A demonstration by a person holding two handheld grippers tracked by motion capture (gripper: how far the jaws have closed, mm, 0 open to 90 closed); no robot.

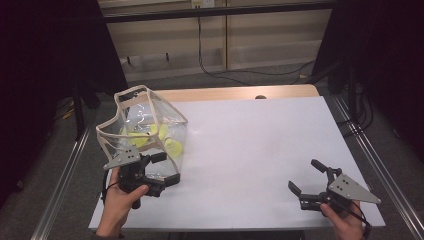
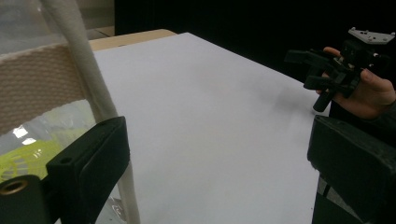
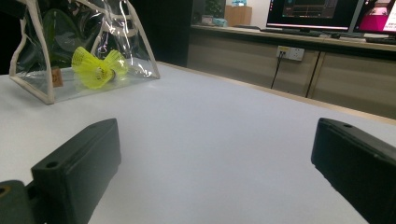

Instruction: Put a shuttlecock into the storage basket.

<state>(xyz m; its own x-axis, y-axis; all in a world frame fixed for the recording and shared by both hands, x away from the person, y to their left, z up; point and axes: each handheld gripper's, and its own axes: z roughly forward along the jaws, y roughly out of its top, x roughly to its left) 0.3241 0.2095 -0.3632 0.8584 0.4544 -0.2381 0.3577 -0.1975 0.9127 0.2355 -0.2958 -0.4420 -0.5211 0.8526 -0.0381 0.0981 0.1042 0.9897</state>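
Observation:
A clear plastic bag (image 1: pixel 150 120) with cream fabric trim stands on the left of the white table top (image 1: pixel 260 145). Yellow shuttlecocks (image 1: pixel 145 136) lie inside it, the same shuttlecocks (image 3: pixel 98 67) visible through the bag's wall (image 3: pixel 133 44). My left gripper (image 1: pixel 165 168) is open at the bag's near right corner. Its jaws (image 2: pixel 215 172) stand wide apart, and the bag's cream cord (image 2: pixel 100 100) runs just beside the left one. At the near right of the table my right gripper (image 1: pixel 306 176) is also open, nothing between its jaws (image 3: pixel 215 172), and points toward the bag.
A strip of bare wood (image 1: pixel 235 93) shows along the table's far edge. Metal rails (image 1: pixel 370 155) run along both sides, with black stands and cables (image 1: pixel 240 75) on the floor behind. Cabinets with monitors (image 3: pixel 317 18) stand beyond the table.

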